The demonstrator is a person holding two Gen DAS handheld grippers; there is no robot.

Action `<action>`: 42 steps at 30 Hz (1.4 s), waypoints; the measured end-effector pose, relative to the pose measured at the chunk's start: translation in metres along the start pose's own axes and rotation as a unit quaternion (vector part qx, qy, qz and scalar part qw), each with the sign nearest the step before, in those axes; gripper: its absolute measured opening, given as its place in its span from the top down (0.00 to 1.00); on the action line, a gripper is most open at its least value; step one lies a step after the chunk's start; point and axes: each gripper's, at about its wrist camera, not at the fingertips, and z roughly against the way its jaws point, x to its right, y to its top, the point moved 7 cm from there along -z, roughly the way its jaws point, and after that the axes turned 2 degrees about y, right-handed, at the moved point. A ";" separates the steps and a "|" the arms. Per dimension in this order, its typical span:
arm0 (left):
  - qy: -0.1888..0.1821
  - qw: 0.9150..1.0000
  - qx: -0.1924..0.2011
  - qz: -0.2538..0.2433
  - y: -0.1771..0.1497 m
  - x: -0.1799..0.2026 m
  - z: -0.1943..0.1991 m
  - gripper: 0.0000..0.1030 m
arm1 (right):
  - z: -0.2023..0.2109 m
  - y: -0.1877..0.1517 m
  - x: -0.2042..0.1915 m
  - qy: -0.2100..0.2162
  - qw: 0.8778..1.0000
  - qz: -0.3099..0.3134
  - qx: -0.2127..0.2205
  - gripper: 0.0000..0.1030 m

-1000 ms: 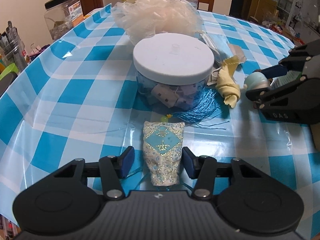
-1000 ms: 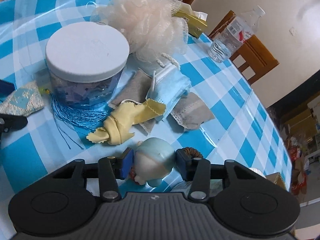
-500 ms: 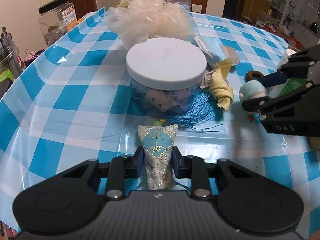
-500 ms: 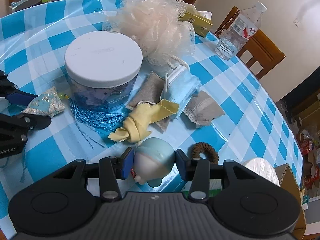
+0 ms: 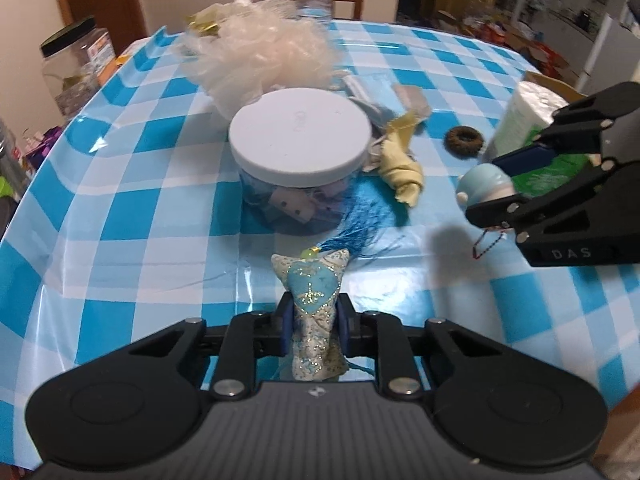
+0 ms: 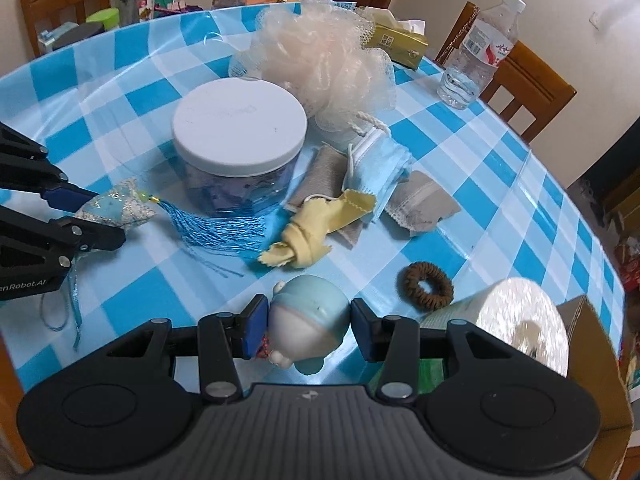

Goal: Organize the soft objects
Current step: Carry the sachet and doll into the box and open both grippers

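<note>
My left gripper [image 5: 312, 326] is shut on a blue and gold embroidered sachet [image 5: 314, 308] with a blue tassel [image 5: 356, 224], lifted above the table; it also shows in the right wrist view [image 6: 116, 210]. My right gripper [image 6: 306, 326] is shut on a pale blue round soft toy [image 6: 308, 316], held above the table; the toy also shows in the left wrist view [image 5: 486, 186]. A jar with a white lid [image 6: 239, 124] stands mid-table. Beside it lie a yellow cloth [image 6: 316, 228], a blue face mask [image 6: 378, 166], grey pouches [image 6: 420, 204], a brown scrunchie [image 6: 427, 283] and a cream mesh bath puff [image 6: 328, 60].
The table has a blue checked cover [image 6: 460, 128]. A tissue roll [image 6: 520, 320] and a cardboard box [image 6: 596, 364] stand at the right edge. A water bottle [image 6: 480, 52], a tissue box [image 6: 396, 40], a clear jar [image 5: 76, 68] and chairs stand at the far side.
Both grippers have risen and pulled back from the table. The left jaws closed tight on the sachet and lifted it, its tassel trailing. The toy rose with the right gripper.
</note>
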 end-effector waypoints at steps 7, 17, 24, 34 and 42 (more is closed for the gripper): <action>-0.040 0.998 -0.016 -0.056 0.004 0.008 0.026 0.82 | 0.021 -0.008 -0.004 0.030 0.999 -0.036 -0.003 0.51; -0.097 0.987 -0.025 -0.123 0.015 0.027 0.060 0.82 | 0.062 -0.029 -0.005 0.034 0.995 -0.099 0.009 0.51; -0.141 0.971 -0.018 -0.194 0.034 0.056 0.084 0.82 | 0.099 -0.052 0.003 0.019 0.989 -0.149 0.017 0.51; -0.199 0.947 0.027 -0.252 0.077 0.126 0.100 0.82 | 0.145 -0.102 0.058 -0.063 0.971 -0.230 0.020 0.51; -0.222 0.935 0.063 -0.269 0.115 0.189 0.107 0.82 | 0.156 -0.136 0.124 -0.112 0.956 -0.268 0.032 0.51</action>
